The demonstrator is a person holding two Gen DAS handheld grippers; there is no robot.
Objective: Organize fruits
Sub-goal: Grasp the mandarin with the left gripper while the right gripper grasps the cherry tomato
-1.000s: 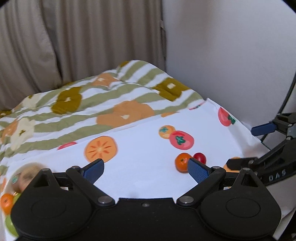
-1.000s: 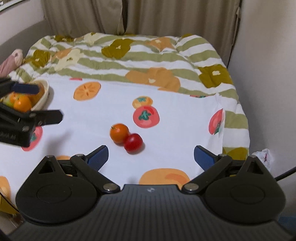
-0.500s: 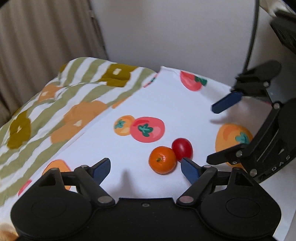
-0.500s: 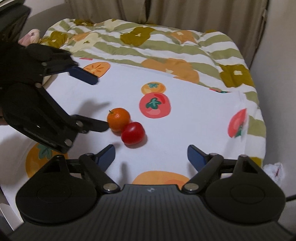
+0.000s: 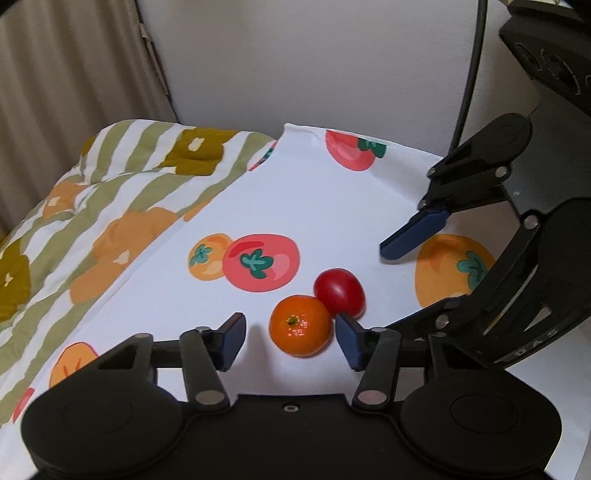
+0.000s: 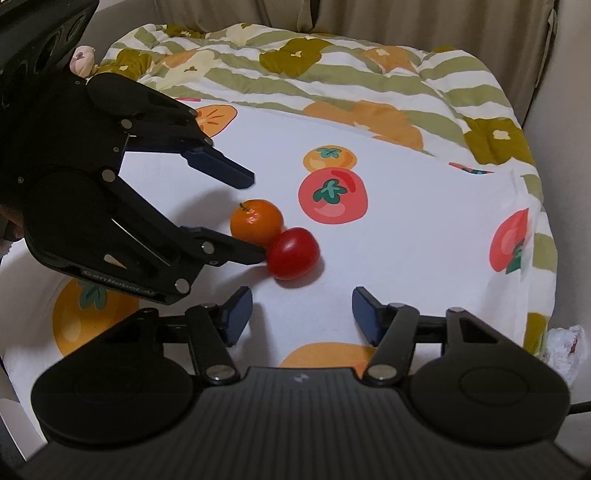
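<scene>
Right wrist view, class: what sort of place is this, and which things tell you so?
Probably a bedroom at home. A striped, flowered quilt lies rumpled as on a bed, curtains hang behind it, and a fruit-print cloth is spread on top, carrying an orange and a tomato.

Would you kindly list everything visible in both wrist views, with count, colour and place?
mandarin: one, orange, on the white cloth, touching the tomato
tomato: one, red, beside the mandarin
fruit-print cloth: one, white, spread under the fruit
quilt: one, green-striped floral, behind the cloth
curtain: beige, at the back
crumpled tissue: one, white, off the cloth's right edge
left gripper: black, blue pads, open around the mandarin
right gripper: black, blue pads, open, short of the tomato
</scene>
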